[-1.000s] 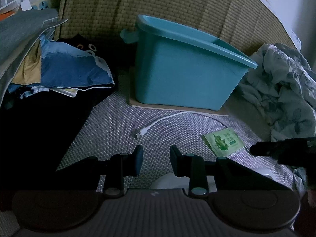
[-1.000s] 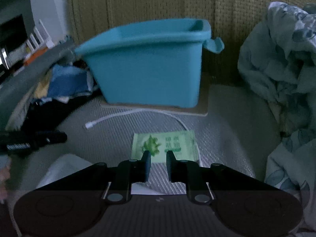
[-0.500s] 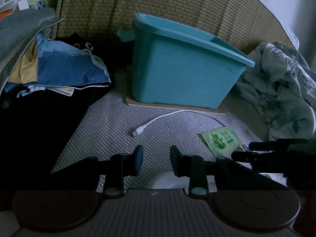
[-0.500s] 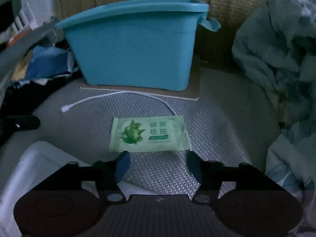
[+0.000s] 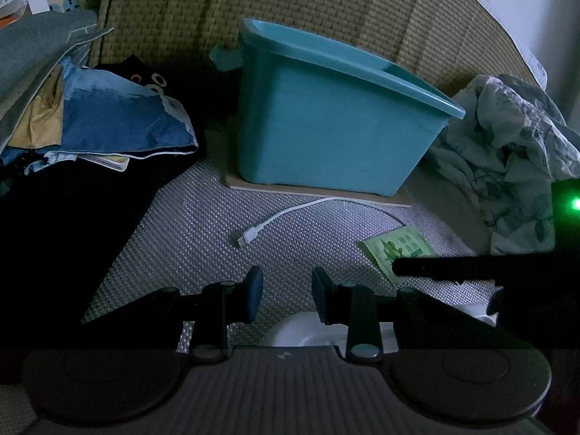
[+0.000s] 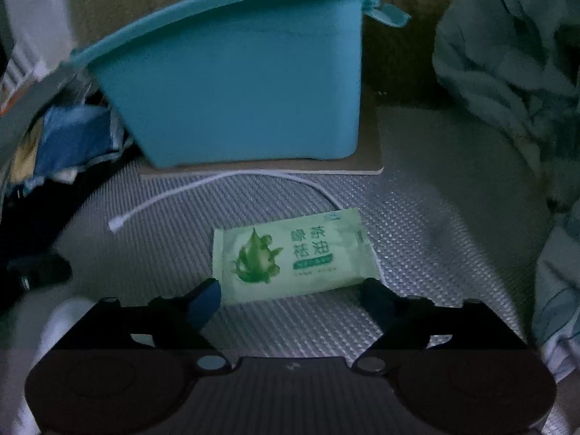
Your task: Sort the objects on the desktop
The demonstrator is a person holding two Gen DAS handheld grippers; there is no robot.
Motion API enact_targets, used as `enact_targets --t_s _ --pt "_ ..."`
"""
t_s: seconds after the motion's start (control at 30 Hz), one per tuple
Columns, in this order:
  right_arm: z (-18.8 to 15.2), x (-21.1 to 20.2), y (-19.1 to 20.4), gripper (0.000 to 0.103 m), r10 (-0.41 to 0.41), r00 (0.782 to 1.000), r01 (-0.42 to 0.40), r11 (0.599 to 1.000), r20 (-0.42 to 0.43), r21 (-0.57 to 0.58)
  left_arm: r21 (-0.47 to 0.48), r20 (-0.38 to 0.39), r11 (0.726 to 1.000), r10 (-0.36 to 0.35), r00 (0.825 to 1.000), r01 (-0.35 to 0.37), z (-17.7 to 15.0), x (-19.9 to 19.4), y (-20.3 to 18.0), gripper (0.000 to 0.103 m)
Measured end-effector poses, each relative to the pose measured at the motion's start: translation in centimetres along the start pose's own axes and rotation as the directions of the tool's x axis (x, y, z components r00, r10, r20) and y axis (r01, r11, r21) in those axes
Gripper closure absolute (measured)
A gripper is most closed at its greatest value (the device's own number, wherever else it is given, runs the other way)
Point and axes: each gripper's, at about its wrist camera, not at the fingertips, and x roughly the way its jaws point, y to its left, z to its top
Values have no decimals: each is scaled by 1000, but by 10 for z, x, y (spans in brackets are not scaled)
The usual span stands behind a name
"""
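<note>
A grey woven-textured surface spreads ahead of both sets of fingers, hemmed in by piled blue and grey folded fabrics to the left and a crumpled pale floral cloth to the right. Well ahead, a teal rectangular plastic bin stands on a thin tan board; its inside cannot be seen. A white charging cable curves across the open surface between the bin and the fingers. The right gripper has its fingers spread wide, either side of the near edge of a flat pale-green wipe sachet printed with a leaf and green Chinese characters. The left gripper hovers with fingers parted, gripping nothing.
</note>
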Motion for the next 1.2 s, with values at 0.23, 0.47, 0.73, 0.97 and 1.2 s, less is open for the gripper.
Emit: enact_targets --t_s 0.23,0.47,0.73,0.97,1.2 --pt "9 11 0 9 -19 1000 19 999 0 51 0 -2 1000 -2 1000 2 0 0 -1 70" --pt "15 23 14 5 -98 995 99 995 -24 22 1 -1 1000 -5 1000 5 0 0 -1 67" --pt "19 28 14 10 -136 991 135 987 11 86 2 -1 1000 -6 1000 6 1 1 0 67" --pt "18 22 14 46 -128 991 125 990 45 61 6 -2 1000 -8 1000 8 2 1 0 67" --pt "16 17 2 74 -93 993 84 991 78 105 6 -2 1000 -7 1000 7 2 1 0 67"
